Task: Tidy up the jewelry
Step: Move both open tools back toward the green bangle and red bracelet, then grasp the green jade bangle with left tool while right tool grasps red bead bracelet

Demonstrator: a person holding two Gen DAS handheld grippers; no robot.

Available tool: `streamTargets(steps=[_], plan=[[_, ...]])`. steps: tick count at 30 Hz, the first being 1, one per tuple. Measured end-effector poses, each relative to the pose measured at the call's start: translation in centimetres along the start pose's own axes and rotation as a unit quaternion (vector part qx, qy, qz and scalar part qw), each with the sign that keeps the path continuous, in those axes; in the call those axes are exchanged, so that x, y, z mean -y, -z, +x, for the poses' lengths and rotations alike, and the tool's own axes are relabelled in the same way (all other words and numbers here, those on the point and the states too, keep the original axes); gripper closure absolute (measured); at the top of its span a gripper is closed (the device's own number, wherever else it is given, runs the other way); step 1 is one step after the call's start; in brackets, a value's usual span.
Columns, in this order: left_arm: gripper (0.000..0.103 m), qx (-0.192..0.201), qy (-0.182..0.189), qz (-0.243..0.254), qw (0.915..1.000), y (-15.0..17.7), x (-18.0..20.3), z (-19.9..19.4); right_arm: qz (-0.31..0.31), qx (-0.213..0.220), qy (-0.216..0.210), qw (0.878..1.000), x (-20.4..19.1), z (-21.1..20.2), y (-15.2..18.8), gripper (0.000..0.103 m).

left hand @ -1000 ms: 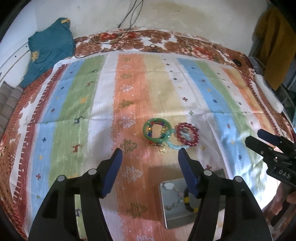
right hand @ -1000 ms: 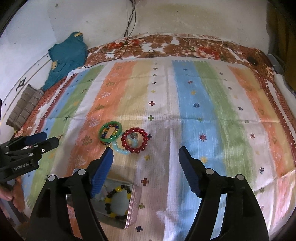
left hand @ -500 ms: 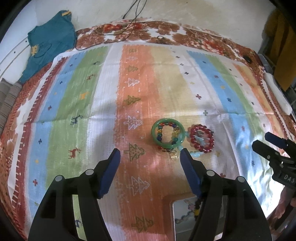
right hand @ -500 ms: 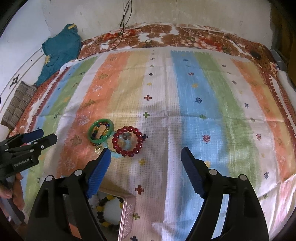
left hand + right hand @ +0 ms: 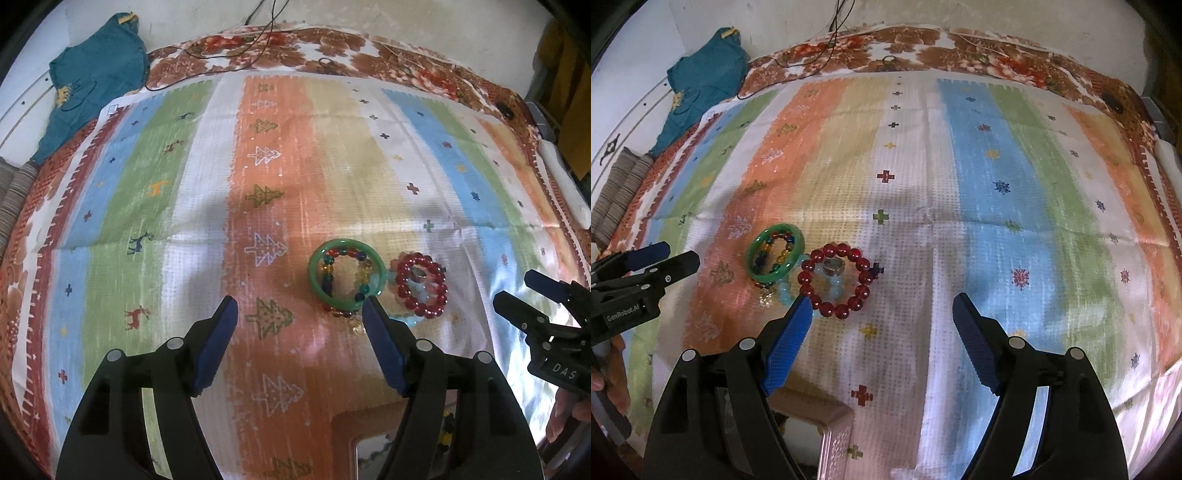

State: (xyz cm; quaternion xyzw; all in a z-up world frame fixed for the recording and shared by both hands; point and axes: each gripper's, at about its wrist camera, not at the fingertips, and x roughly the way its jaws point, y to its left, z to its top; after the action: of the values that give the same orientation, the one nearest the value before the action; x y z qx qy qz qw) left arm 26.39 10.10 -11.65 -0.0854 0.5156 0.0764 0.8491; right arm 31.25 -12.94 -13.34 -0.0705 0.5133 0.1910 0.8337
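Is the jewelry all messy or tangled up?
A bit. The green bangle lies over a multicolored bead bracelet, and a pale blue bead strand runs under the red bead bracelet, with a ring inside it.

Both wrist views angle down; share, seemingly, bracelets (image 5: 420,290) centrally.

Both grippers hanging wide open, nothing in either one.

The left gripper (image 5: 300,308) has its blue-padded fingers (image 5: 216,343) spread far apart and empty, pointing forward and down. Same deal with the right gripper (image 5: 882,306): jaws spread, pads (image 5: 786,347) bare. In each other's wrist view they show up side by side, well apart, and a bit of the person's hand (image 5: 613,363) shows under the left one.
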Motion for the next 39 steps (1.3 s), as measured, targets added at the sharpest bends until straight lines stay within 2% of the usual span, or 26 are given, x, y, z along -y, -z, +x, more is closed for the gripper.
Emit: streamTargets(steps=[7, 12, 16, 22, 29, 31, 33, 39], plan=[[0.033, -0.007, 0.006, 0.006, 0.9999, -0.9, 0.5, 1.5, 0.009, -0.015, 0.015, 1.000, 0.5, 2.0, -0.6, 0.025], [0.033, -0.041, 0.061, -0.042, 0.9964, -1.5, -0.8, 3.4, 0.008, -0.024, 0.019, 1.000, 0.4, 3.1, -0.9, 0.025], [0.035, -0.043, 0.032, -0.017, 0.9984, -1.5, -0.3, 4.4, 0.006, -0.024, 0.022, 0.999, 0.0, 3.6, -1.3, 0.025], [0.036, -0.054, 0.038, -0.025, 0.9975, -1.9, -0.9, 5.8, 0.001, -0.034, 0.023, 0.999, -0.3, 5.0, -1.6, 0.025], [0.054, -0.060, 0.033, -0.018, 0.9975, -2.3, -0.8, 7.3, -0.003, -0.052, 0.024, 0.998, -0.3, 6.8, -1.7, 0.025], [0.054, -0.062, 0.019, -0.001, 0.9979, -2.3, -0.4, 7.6, -0.006, -0.055, 0.026, 0.998, -0.3, 7.2, -1.7, 0.025], [0.054, -0.062, 0.009, 0.010, 0.9980, -2.2, -0.4, 7.9, -0.010, -0.060, 0.031, 0.998, -0.3, 7.7, -1.6, 0.035], [0.059, -0.077, 0.006, 0.021, 0.9968, -1.6, -0.4, 8.8, -0.018, -0.067, 0.031, 0.997, -0.5, 8.4, -1.6, 0.037]])
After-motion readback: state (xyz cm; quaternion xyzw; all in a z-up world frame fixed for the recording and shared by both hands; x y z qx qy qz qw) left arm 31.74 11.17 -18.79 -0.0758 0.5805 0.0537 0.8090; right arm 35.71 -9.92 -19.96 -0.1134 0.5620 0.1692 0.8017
